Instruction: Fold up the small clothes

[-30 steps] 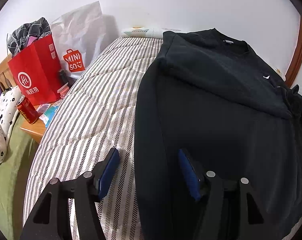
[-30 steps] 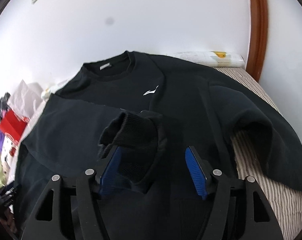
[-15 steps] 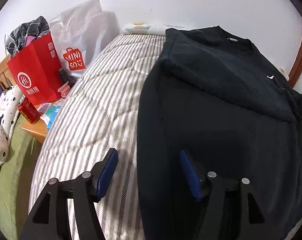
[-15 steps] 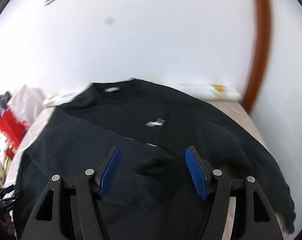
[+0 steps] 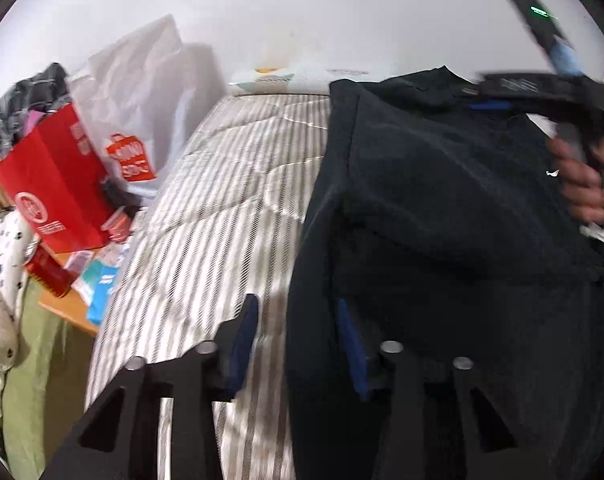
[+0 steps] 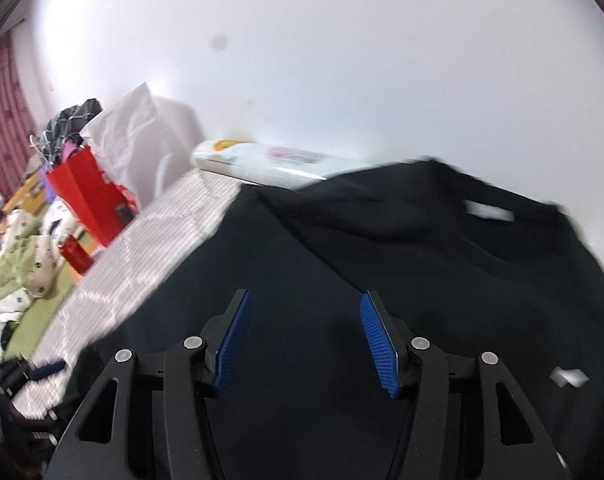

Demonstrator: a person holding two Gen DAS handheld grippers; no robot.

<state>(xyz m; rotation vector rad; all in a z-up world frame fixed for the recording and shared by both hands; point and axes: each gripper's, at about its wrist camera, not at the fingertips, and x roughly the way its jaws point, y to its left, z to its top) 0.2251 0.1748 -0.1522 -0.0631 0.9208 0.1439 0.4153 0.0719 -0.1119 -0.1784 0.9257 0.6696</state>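
Observation:
A black sweatshirt [image 5: 442,208] lies flat on a striped mattress [image 5: 221,208], collar toward the wall, its left sleeve folded across the chest. My left gripper [image 5: 297,328] is open and empty, straddling the sweatshirt's left edge. My right gripper [image 6: 302,336] is open and empty, raised over the sweatshirt's body [image 6: 382,280]. In the left wrist view the right gripper [image 5: 490,106] hangs above the collar, held by a hand [image 5: 582,184]. A white logo [image 5: 553,173] marks the chest.
A red paper bag [image 5: 57,184] and a white plastic bag [image 5: 137,92] stand left of the bed. A red can [image 5: 47,272] and small packets lie on a wooden bedside table [image 5: 67,308]. A white pillow [image 5: 285,76] lies against the wall. Green bedding [image 6: 17,276] lies further left.
My right gripper let go of the sleeve cuff, lifted and swung left over the sweatshirt. My left gripper stayed open and shifted slightly at the sweatshirt's left edge.

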